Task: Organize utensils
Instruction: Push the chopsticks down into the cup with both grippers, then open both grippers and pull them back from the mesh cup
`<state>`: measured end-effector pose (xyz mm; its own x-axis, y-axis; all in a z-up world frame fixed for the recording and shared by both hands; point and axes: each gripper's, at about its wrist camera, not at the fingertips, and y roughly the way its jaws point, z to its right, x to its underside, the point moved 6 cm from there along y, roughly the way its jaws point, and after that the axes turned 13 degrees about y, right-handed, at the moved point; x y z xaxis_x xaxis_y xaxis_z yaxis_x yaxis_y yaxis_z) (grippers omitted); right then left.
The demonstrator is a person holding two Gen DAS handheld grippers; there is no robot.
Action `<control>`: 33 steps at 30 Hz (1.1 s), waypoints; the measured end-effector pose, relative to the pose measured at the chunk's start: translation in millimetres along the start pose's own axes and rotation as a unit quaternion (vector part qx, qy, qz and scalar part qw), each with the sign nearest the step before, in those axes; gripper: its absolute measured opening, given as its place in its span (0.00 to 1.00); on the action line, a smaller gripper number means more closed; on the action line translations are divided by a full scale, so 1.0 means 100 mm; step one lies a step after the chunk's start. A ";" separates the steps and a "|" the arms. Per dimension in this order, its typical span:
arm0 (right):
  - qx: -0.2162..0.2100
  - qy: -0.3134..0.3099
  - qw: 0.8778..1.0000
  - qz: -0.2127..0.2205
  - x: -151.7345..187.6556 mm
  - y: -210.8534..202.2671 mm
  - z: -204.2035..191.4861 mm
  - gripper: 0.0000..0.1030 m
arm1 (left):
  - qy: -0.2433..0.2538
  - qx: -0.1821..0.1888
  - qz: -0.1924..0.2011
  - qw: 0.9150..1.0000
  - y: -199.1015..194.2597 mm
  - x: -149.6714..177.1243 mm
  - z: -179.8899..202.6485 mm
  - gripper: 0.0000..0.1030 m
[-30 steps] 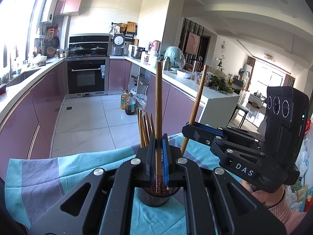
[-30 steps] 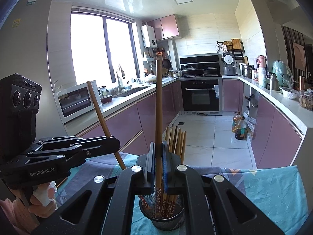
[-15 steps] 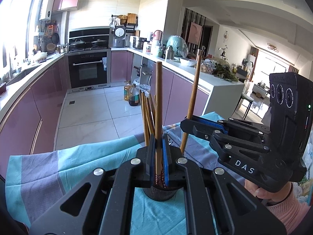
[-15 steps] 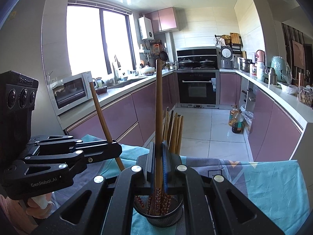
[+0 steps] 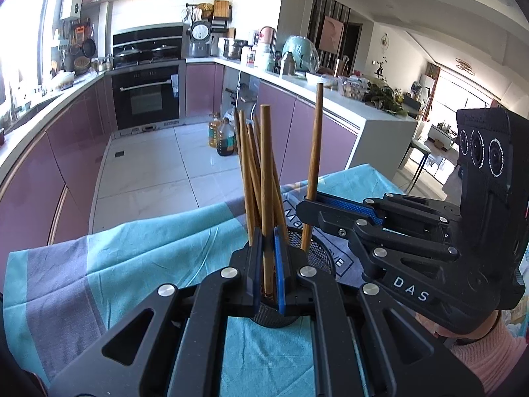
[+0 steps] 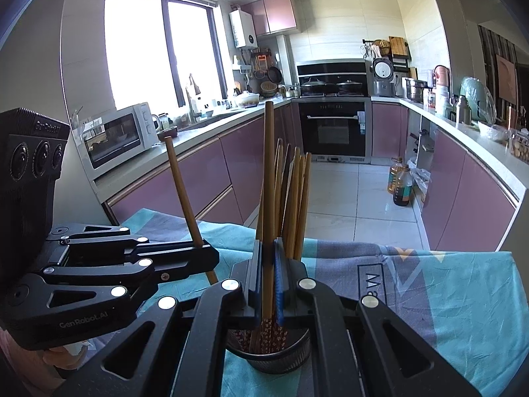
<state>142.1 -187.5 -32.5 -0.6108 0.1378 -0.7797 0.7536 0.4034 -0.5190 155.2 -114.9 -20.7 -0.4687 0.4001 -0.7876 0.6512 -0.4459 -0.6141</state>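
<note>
A black mesh cup (image 5: 319, 256) (image 6: 269, 362) stands on the teal and grey cloth (image 5: 132, 248) (image 6: 429, 297), with several wooden chopsticks (image 5: 249, 172) (image 6: 299, 198) upright in it. My left gripper (image 5: 267, 264) (image 6: 211, 259) is shut on one chopstick (image 5: 266, 182) (image 6: 182, 192) held nearly upright, its lower end dipping into the cup. My right gripper (image 6: 267, 274) (image 5: 304, 211) is shut on another chopstick (image 6: 268, 182) (image 5: 314, 152), whose patterned lower end sits inside the cup. The two grippers face the cup from opposite sides, close together. A hand in a pink sleeve (image 5: 479, 347) holds the right one.
The cloth-covered table's far edge drops to a tiled kitchen floor (image 5: 148, 172). Purple cabinets and counters run along both sides, with an oven (image 6: 332, 129) at the back, a microwave (image 6: 119, 135) at the left, and oil bottles (image 6: 400, 182) on the floor.
Both grippers have tipped downward and the right one has sunk, so the two held chopsticks reach deeper into the cup. Both grips are unchanged.
</note>
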 end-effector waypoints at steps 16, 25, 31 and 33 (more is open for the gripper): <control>-0.006 0.033 0.999 -0.021 0.12 0.11 0.13 0.08 | -0.013 0.010 -0.017 1.000 0.28 -0.03 -0.20 0.11; -0.005 0.036 0.999 0.003 0.18 -0.06 0.12 0.43 | -0.025 -0.037 0.013 0.999 0.01 0.11 -0.36 0.48; 0.014 0.020 0.999 0.029 0.26 -0.25 0.06 0.69 | -0.052 -0.079 0.049 0.994 -0.34 0.30 -0.51 0.88; 0.015 0.015 0.999 0.039 0.30 -0.31 0.02 0.77 | -0.056 -0.103 0.067 0.991 -0.49 0.37 -0.57 0.95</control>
<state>100.9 -198.3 -40.2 -0.5559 0.1956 -0.8079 0.8062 0.3638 -0.4666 139.8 -32.7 -16.6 -0.4262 0.2518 -0.8689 0.8142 -0.3119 -0.4898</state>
